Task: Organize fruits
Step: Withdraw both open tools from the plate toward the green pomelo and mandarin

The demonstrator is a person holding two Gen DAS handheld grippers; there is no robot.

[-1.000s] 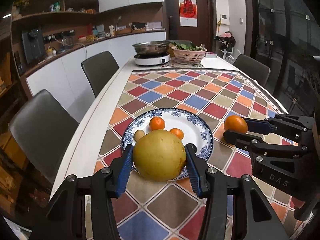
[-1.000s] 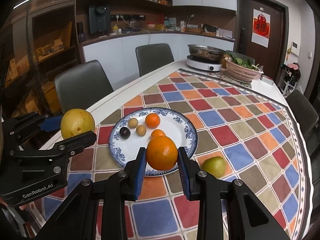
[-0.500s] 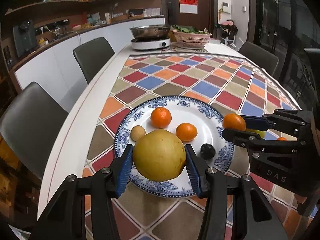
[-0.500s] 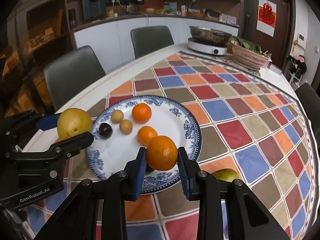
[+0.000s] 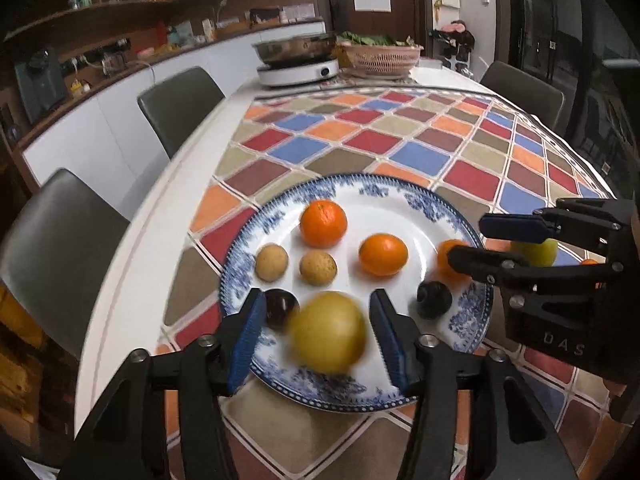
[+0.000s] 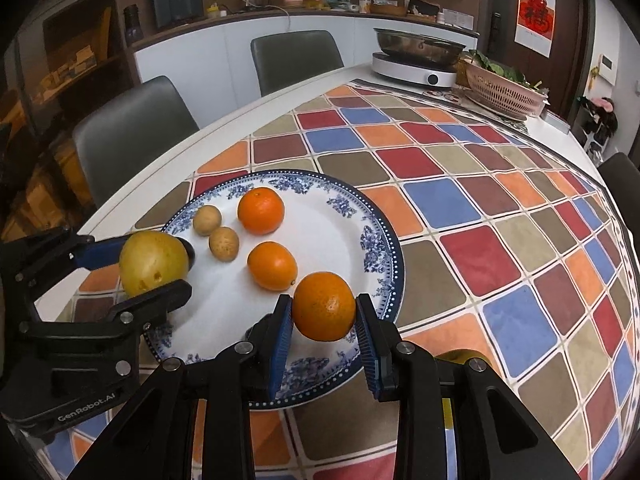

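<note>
A blue-and-white plate (image 5: 432,208) (image 6: 360,216) holds two oranges (image 5: 323,223) (image 5: 383,254), two small tan fruits (image 5: 272,262) and two dark plums (image 5: 434,300). My left gripper (image 5: 318,334) has its jaws spread wide; the big yellow pear (image 5: 328,332) (image 6: 154,262) is blurred between them, clear of both pads, over the plate's near rim. My right gripper (image 6: 324,330) has its jaws parted a little; the orange (image 6: 324,306) sits between them just off the pads, at the plate's right rim.
A green fruit (image 5: 536,252) (image 6: 460,358) lies on the checked cloth right of the plate. At the table's far end stand a hotplate with a pan (image 5: 298,68) and a basket of greens (image 5: 380,58). Chairs (image 5: 56,240) line the left side.
Both grippers moved forward and down over the plate. The left jaws opened and the pear dropped out of their grip. The right jaws loosened around the orange.
</note>
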